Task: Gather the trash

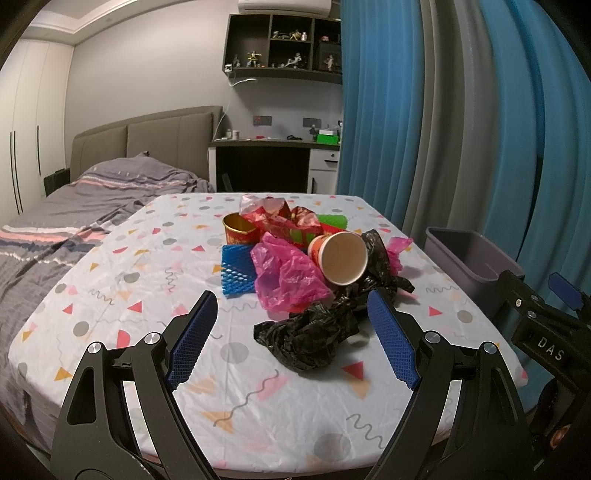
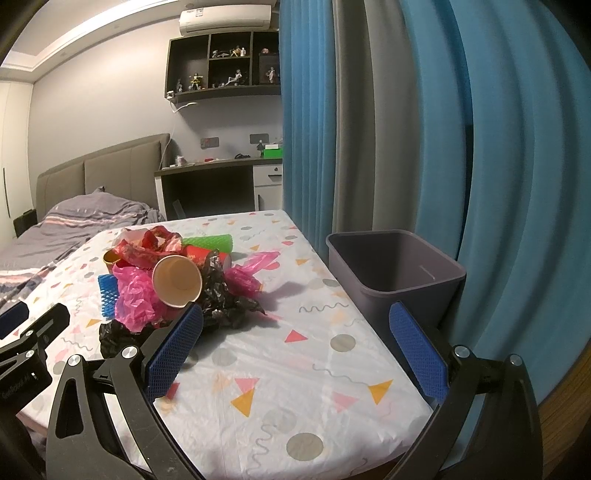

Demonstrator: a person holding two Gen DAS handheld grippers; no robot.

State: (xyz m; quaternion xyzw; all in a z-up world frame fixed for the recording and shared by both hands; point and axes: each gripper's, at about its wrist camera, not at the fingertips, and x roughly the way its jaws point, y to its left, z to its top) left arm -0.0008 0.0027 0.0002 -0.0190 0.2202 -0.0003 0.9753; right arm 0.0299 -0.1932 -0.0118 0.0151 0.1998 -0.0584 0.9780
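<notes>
Two views cover one table [image 1: 110, 295] with a patterned cloth, a trash heap at its centre and a grey bin [image 1: 476, 258] off its right edge.

Left wrist view: the left gripper [image 1: 295, 339] hangs above the near part of the table, jaws spread wide, nothing between the blue pads [image 1: 194, 339]. A crumpled black bag [image 1: 310, 339] lies on the cloth just ahead, between the two fingers as seen from the camera; no pad touches it. Behind it sit a pink bag [image 1: 284, 277], a paper cup [image 1: 340, 258] on its side with its mouth toward the camera, a blue foam net [image 1: 236, 273], a gold-lined tub [image 1: 238, 229], a red wrapper [image 1: 280, 218] and a green net [image 1: 332, 221]. All pieces touch or overlap in one pile. At the right edge, part of the right gripper [image 1: 546, 317] shows; white letters "DAS" are legible on its body. Print on the cup, tub and wrapper is too small to read.

Right wrist view: the right gripper [image 2: 295, 347] also hangs over the table with jaws wide and empty. The heap lies ahead and to the left, the cup [image 2: 177, 280] on top. The bin [image 2: 399, 273] stands beside the table's right edge, against the blue curtain [image 2: 517, 147]. Part of the left gripper [image 2: 29, 343] shows at the left edge; its small label is unreadable. A wall air conditioner [image 2: 225, 16] carries a sticker, also unreadable.
</notes>
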